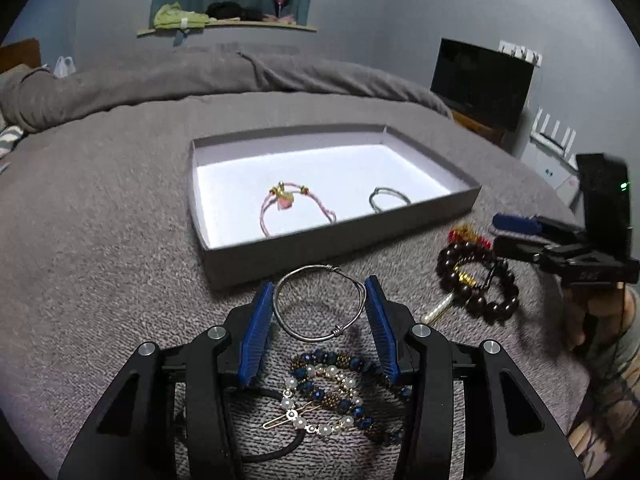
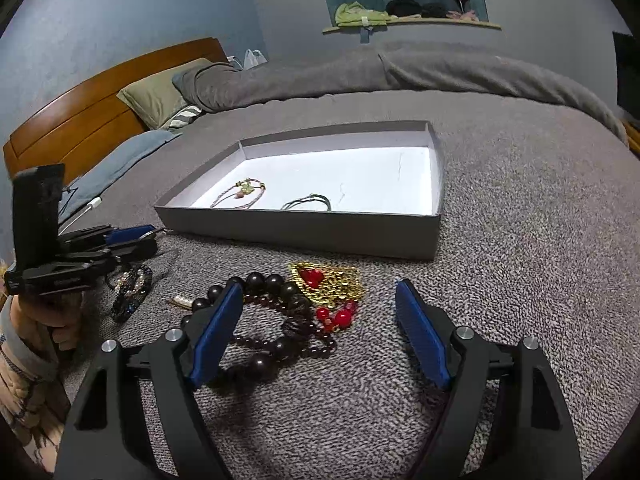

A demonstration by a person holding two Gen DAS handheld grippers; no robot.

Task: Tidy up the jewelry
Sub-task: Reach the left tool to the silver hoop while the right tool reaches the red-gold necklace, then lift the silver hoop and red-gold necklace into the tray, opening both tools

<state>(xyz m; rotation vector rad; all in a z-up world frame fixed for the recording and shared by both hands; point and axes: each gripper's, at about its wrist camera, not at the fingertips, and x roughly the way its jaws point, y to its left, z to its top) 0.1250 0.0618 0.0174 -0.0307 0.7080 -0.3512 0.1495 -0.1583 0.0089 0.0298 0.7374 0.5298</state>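
On the grey blanket (image 1: 120, 240), the left gripper (image 1: 320, 296) has its blue pads on either side of a silver wire bangle (image 1: 320, 304) lying just before the near wall of the shallow grey box (image 1: 340, 248); both pads seem to touch its rim. The right gripper (image 2: 320, 308) stands spread, empty, over the dark wooden bead bracelet (image 2: 272, 320) and red-and-gold ornament (image 2: 328, 284). A pink cord bracelet (image 1: 280, 204) and a green cord loop (image 1: 386, 198) lie inside the box.

Dim room, strong fisheye bend

The white floor of the box (image 1: 320, 172) glares, washed out; around it the grey blanket (image 1: 100, 240) stays dull, corners go black, far wall soft.
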